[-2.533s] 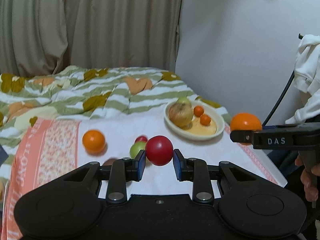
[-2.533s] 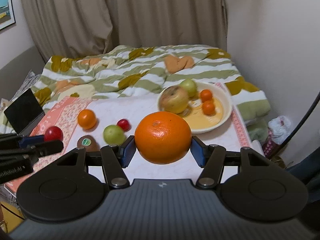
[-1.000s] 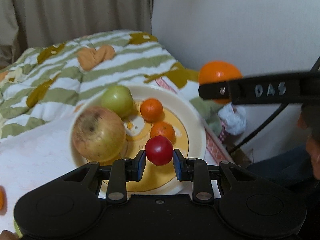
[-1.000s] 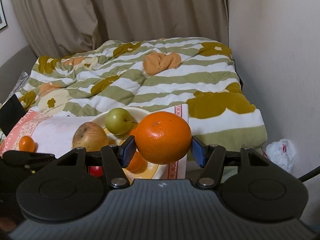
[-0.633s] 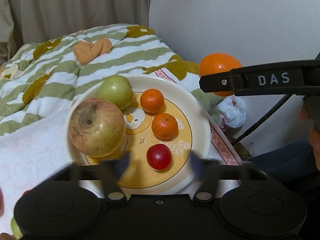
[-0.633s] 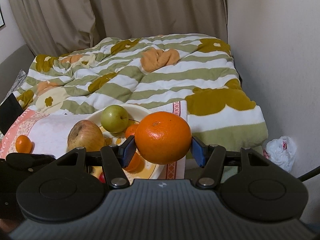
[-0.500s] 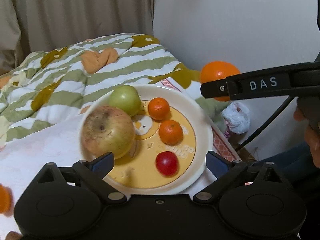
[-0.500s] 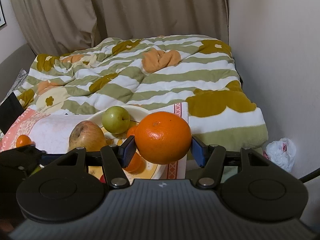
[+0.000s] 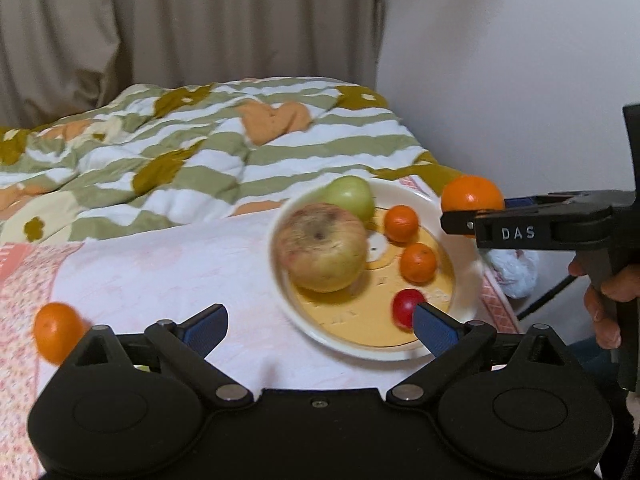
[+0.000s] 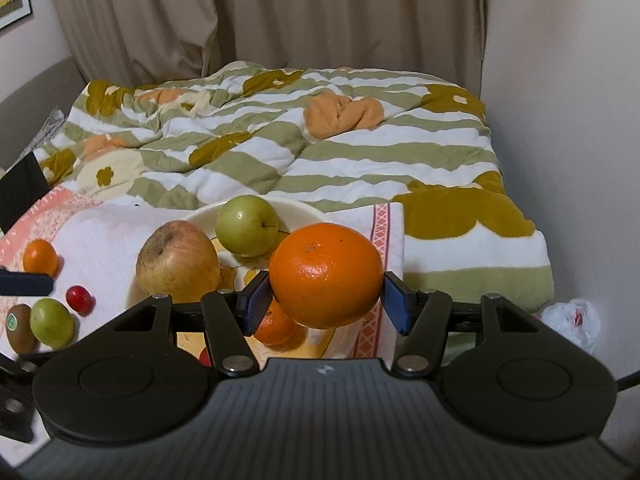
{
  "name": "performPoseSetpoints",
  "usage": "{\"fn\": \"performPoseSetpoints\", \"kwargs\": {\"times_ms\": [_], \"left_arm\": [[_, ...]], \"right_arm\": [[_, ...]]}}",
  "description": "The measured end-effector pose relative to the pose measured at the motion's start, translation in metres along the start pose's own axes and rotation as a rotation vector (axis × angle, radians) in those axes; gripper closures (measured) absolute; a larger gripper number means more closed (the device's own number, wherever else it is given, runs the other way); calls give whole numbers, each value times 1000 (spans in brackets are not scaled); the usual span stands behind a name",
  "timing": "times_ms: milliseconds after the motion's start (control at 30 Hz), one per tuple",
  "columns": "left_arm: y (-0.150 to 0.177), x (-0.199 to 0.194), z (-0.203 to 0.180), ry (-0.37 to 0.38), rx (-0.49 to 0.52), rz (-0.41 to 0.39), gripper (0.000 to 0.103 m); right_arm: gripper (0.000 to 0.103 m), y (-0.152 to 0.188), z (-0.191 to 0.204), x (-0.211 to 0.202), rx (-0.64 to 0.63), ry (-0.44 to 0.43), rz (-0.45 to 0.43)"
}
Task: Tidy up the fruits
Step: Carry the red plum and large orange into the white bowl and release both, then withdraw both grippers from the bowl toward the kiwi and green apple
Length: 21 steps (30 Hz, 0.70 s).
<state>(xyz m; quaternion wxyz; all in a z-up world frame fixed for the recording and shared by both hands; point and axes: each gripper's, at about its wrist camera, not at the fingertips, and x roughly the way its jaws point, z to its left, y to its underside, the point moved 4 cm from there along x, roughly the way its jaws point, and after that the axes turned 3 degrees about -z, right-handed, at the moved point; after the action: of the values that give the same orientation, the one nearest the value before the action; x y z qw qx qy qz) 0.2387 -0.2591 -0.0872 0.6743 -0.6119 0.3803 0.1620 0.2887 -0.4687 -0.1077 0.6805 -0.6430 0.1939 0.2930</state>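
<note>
A cream plate (image 9: pixel 360 354) on the white cloth holds a big russet apple (image 9: pixel 322 248), a green apple (image 9: pixel 352 198), two mandarins (image 9: pixel 401 218) and a small red fruit (image 9: pixel 404 307). My left gripper (image 9: pixel 318 320) stands wide open just short of the plate's near rim, with nothing between its fingers. My right gripper (image 10: pixel 326 300) is shut on a large orange (image 10: pixel 326 276), held above the plate's right edge (image 10: pixel 304 208). The left wrist view shows that orange (image 9: pixel 472 198) beside the plate, with a hand on the gripper's handle.
Loose on the cloth to the left lie a mandarin (image 10: pixel 40 258), a small red fruit (image 10: pixel 79 299), a green fruit (image 10: pixel 52 322) and a kiwi (image 10: pixel 20 328). A striped quilt (image 10: pixel 320 160) lies behind, with a wall on the right. A white bag (image 10: pixel 572 316) sits on the floor.
My left gripper opened and let the small red fruit go onto the plate, then drew back to the left. The right gripper with the orange sank slightly.
</note>
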Motion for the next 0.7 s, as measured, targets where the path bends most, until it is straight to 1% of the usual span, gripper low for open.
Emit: {"fn": "performPoseSetpoints", "kwargs": {"times_ms": [200, 367, 433, 467, 567, 700], "left_arm": [[8, -10, 8, -35, -18, -8, 2], [12, -19, 14, -59, -31, -15, 2], [14, -24, 15, -64, -39, -19, 2], [15, -26, 15, -68, -44, -22, 2], [17, -33, 17, -84, -54, -39, 2], [21, -46, 20, -97, -73, -63, 2]], "right_arm": [[28, 7, 10, 15, -73, 7, -14], [27, 10, 13, 20, -89, 5, -1], [12, 11, 15, 19, -96, 7, -2], [0, 11, 16, 17, -100, 12, -10], [0, 13, 19, 2, -106, 27, -63], [0, 19, 21, -7, -103, 33, -40]]}}
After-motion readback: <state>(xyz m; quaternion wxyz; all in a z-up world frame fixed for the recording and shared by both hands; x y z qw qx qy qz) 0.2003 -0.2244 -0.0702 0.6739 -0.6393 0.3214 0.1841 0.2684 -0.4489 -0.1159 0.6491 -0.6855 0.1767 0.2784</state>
